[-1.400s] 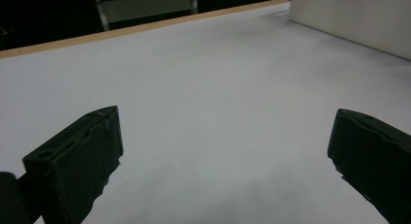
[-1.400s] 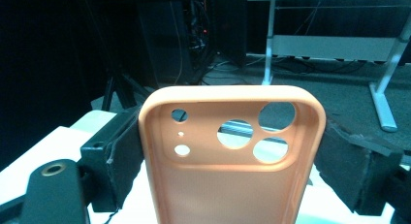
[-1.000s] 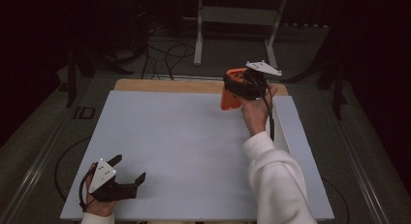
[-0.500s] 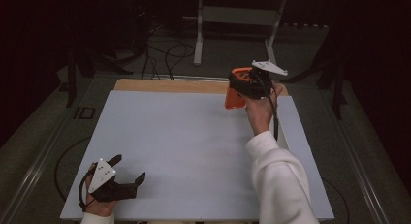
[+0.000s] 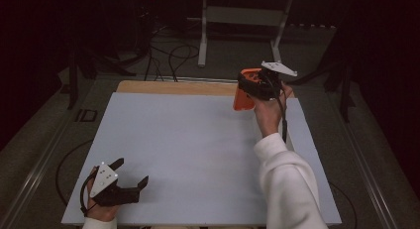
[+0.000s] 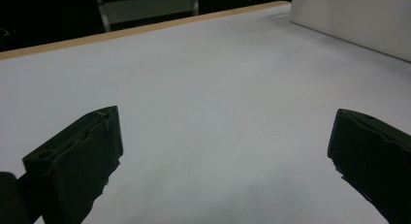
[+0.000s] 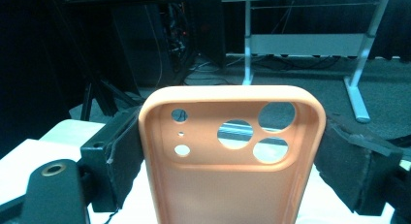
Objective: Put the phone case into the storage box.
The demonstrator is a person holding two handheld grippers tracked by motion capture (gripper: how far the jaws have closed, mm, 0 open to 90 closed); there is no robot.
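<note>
Right gripper (image 5: 246, 90) is raised above the far right part of the table (image 5: 198, 140), clamped on an orange phone case (image 5: 242, 97). In the right gripper view the phone case (image 7: 232, 156) stands upright between the two black jaws, each jaw pressing one long edge. Its hollow inner side faces the camera, camera cutouts at the top: three large round holes to the right, three small ones to the left. The case's top end extends past the jaw tips; its lower end runs out of frame at the bottom. Beyond the case: dark floor, cables, and the legs of a white desk frame (image 7: 310, 42).

The right hand (image 5: 267, 112) grips the tool from below, white sleeve (image 5: 289, 184) trailing toward the near edge; a cable (image 5: 284, 115) hangs along the wrist.

Left gripper (image 5: 132, 175) sits low at the near left corner of the table, held by the left hand (image 5: 101, 209). Jaws spread wide apart, nothing between them. In the left gripper view, bare white tabletop (image 6: 203, 112) lies ahead of the jaws, with the wooden far edge (image 6: 145, 27) beyond.
</note>
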